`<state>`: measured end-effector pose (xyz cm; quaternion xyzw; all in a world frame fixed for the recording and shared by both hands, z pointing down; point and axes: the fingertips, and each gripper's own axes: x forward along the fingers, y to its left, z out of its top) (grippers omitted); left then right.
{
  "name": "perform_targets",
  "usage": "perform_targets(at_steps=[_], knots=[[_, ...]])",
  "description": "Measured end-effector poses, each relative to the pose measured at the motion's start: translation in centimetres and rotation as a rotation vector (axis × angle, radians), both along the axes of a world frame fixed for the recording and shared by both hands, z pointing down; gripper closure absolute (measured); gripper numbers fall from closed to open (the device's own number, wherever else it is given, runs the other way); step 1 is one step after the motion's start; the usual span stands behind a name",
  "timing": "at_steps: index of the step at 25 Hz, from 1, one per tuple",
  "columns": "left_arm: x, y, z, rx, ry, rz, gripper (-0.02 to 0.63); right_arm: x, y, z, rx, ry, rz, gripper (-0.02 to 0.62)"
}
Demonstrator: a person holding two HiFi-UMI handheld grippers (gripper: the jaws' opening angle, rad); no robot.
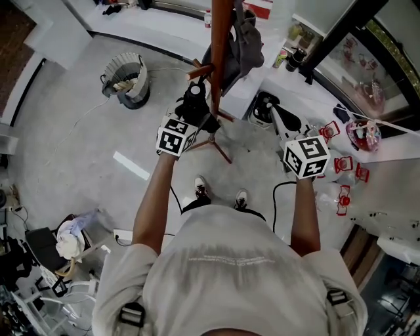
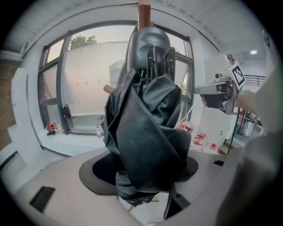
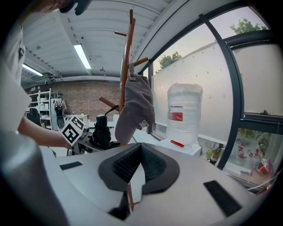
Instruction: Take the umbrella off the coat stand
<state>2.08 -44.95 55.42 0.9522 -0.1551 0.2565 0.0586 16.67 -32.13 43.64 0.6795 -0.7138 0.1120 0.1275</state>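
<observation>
A folded black umbrella (image 2: 146, 132) hangs against the brown pole of the coat stand (image 2: 144, 13). Its fabric fills the gap between the jaws of my left gripper (image 2: 141, 165), which is shut on it. In the head view the left gripper (image 1: 197, 111) sits at the umbrella (image 1: 193, 95), right beside the stand's pole (image 1: 220, 39). My right gripper (image 1: 279, 121) is to the right of the stand, apart from it. Its jaws meet at the tips with nothing between them (image 3: 140, 148). The right gripper view shows the umbrella (image 3: 101, 130) low on the stand (image 3: 127, 57).
A grey cap (image 3: 135, 108) hangs from a peg higher on the stand. A large water jug (image 3: 184, 110) stands by the window wall. A woven basket (image 1: 125, 79) sits on the floor at the left. The stand's legs (image 1: 220, 147) spread near the person's feet. Red-and-white items (image 1: 341, 177) clutter the right.
</observation>
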Motion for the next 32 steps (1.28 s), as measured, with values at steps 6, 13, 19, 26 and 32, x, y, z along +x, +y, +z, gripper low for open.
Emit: perform_targets(at_steps=[6, 13, 19, 26, 32], knots=[[-3.0, 0.4, -4.2, 0.054, 0.047, -0.144, 0.301, 0.2, -0.6, -2.2, 0.058, -0.006, -0.093, 0.571], [-6.3, 2.1, -8.1, 0.117, 0.056, -0.262, 0.301, -0.4, -1.3, -4.2, 0.114, -0.011, -0.198, 0.571], [-8.9, 4.4, -10.9, 0.159, 0.082, -0.364, 0.302, -1.6, -2.0, -5.8, 0.153, 0.005, -0.296, 0.571], [-12.0, 7.9, -13.7, 0.199, 0.128, -0.496, 0.301, -3.3, -1.9, -7.4, 0.188, 0.021, -0.404, 0.571], [-14.6, 10.7, -15.0, 0.215, 0.159, -0.597, 0.301, -4.2, -1.2, -8.4, 0.214, 0.057, -0.459, 0.571]])
